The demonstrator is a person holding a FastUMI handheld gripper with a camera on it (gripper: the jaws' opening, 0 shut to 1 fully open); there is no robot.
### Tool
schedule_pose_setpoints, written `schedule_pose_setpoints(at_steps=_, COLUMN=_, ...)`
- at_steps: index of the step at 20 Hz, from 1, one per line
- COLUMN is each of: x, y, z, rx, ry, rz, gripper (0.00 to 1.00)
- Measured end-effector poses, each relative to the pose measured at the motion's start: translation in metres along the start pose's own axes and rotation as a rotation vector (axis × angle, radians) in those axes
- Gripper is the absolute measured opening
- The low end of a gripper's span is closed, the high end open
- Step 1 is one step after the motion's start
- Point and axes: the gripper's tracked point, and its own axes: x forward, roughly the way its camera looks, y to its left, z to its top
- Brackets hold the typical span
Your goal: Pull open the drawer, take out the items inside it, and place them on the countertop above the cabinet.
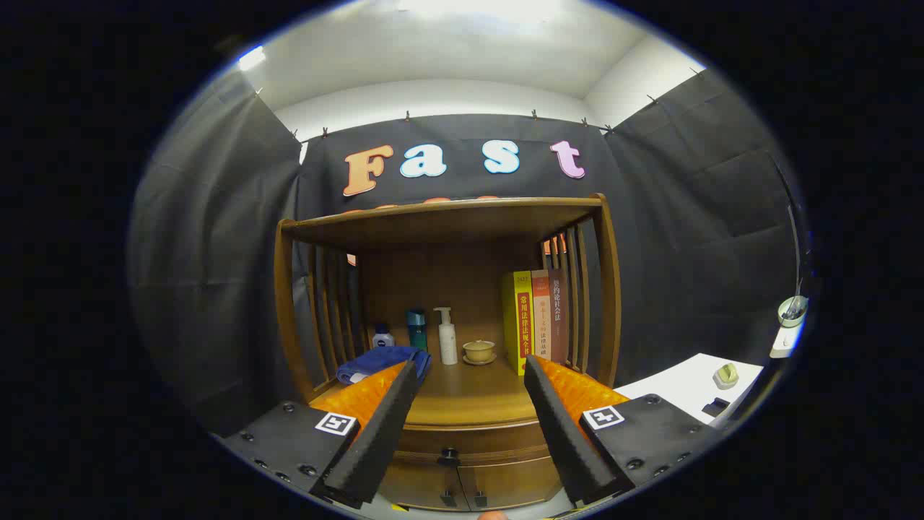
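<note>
We hold gripper [469, 404] spread wide, nothing between fingers, facing wooden cabinet [606, 289]. Drawer [473, 440] still shut, just below countertop [469, 397], its knob [449, 456] between fingers. Step in hand: approach. Next move, we judge: drop toward knob, close on it, pull straight back. Countertop front bare; folded blue towel [379, 361], bottles, books [534, 318] sit behind.

Tongs [469, 375] spread empty before the closed drawer [473, 442], knob [449, 456] between
</note>
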Motion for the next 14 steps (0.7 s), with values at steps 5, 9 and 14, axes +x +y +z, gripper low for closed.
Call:
schedule_pose_setpoints(at_steps=5, x=-0.004, y=-0.004, z=0.006, rx=0.035, ry=-0.005, rz=-0.013, gripper=0.98)
schedule_pose_setpoints(at_steps=9, x=-0.008, y=-0.012, z=0.006, rx=0.019, ry=-0.004, rz=-0.022, gripper=0.98)
schedule_pose_setpoints(at_steps=14, x=-0.007, y=-0.008, z=-0.001, rx=0.022, ry=0.021, rz=-0.01, gripper=0.98)
